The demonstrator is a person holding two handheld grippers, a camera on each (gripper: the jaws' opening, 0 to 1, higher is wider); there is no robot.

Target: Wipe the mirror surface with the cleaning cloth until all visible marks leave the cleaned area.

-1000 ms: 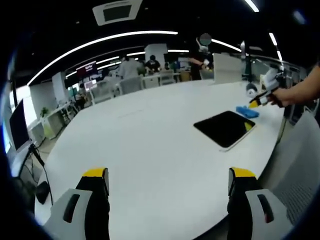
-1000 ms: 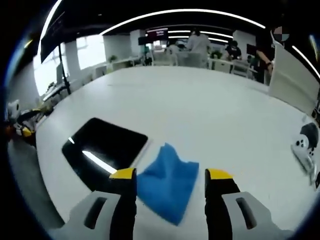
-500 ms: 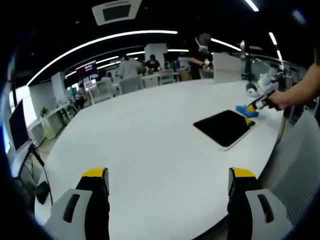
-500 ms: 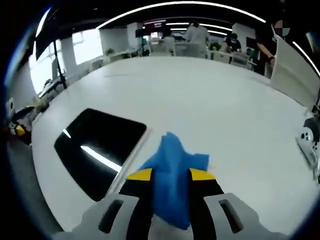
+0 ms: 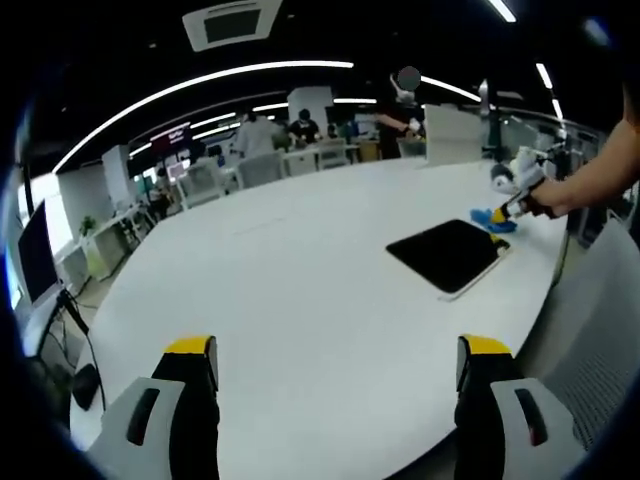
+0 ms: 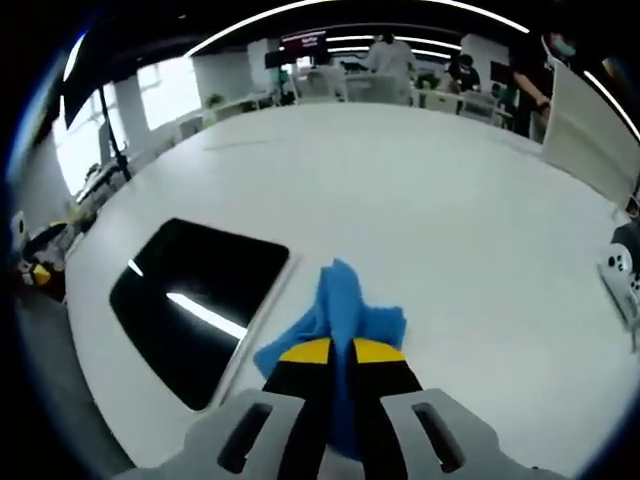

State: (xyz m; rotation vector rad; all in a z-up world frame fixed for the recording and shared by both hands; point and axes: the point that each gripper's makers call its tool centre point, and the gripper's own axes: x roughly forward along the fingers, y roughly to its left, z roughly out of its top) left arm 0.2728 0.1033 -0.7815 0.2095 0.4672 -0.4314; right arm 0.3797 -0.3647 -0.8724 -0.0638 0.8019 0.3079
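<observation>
The right claw (image 6: pixel 332 352), spread around the cleaning cloth (image 6: pixel 338 305) a second ago, is now pinching it at the mirror (image 6: pixel 195 300)'s 3 o'clock edge on the table (image 6: pixel 420 190) (wiping not yet begun). The left claw (image 5: pixel 335 350) is idling, spread.

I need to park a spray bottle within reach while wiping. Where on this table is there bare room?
The table is bare beyond the mirror and blue cloth, toward the far desks. It is tighter by the right gripper, shut on the cloth beside the mirror, and near the white controller at the table's edge.
</observation>
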